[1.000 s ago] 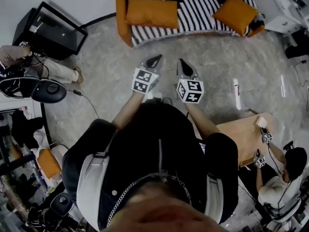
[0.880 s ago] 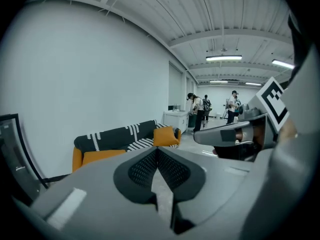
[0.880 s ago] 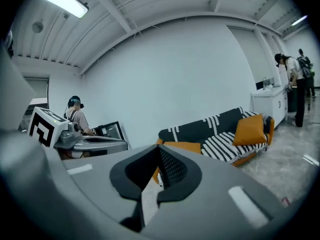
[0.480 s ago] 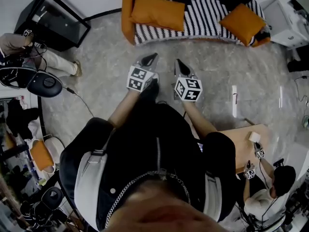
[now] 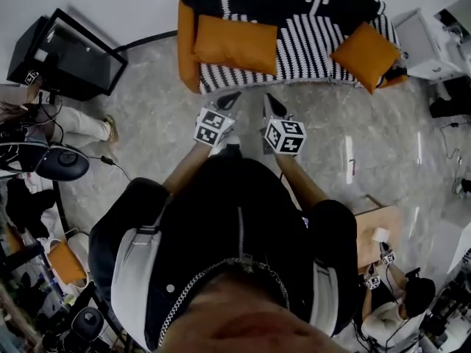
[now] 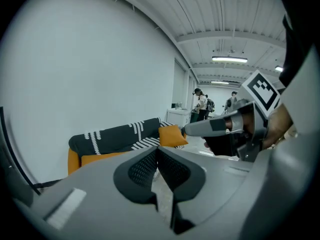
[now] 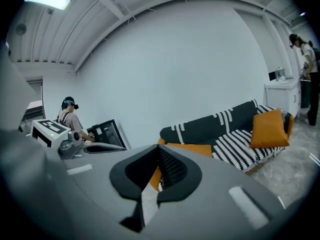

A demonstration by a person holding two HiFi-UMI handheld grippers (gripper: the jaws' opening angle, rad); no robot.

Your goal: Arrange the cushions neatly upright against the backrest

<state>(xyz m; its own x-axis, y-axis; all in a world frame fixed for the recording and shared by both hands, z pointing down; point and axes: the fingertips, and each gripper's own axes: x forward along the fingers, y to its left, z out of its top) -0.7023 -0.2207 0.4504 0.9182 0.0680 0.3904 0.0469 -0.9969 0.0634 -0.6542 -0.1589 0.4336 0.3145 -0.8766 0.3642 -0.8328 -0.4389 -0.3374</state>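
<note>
Closed and empty, the left hand-held gripper [image 5: 230, 98] and right hand-held gripper [image 5: 273, 106] aim at orange fabric cushions [image 5: 235, 44] [image 5: 366, 46] lying unpropped on the black-and-white striped sofa [image 5: 309, 22].

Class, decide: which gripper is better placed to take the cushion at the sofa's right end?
Probably right: the right gripper is nearer that cushion; the left gripper would have to cross it. Both are shut, empty.

Before me stands the black-and-white striped fabric sofa [image 5: 309, 31]: a rectangular orange cushion [image 5: 235, 44] on its left seat, a square orange cushion [image 5: 366, 48] at its right end.
</note>
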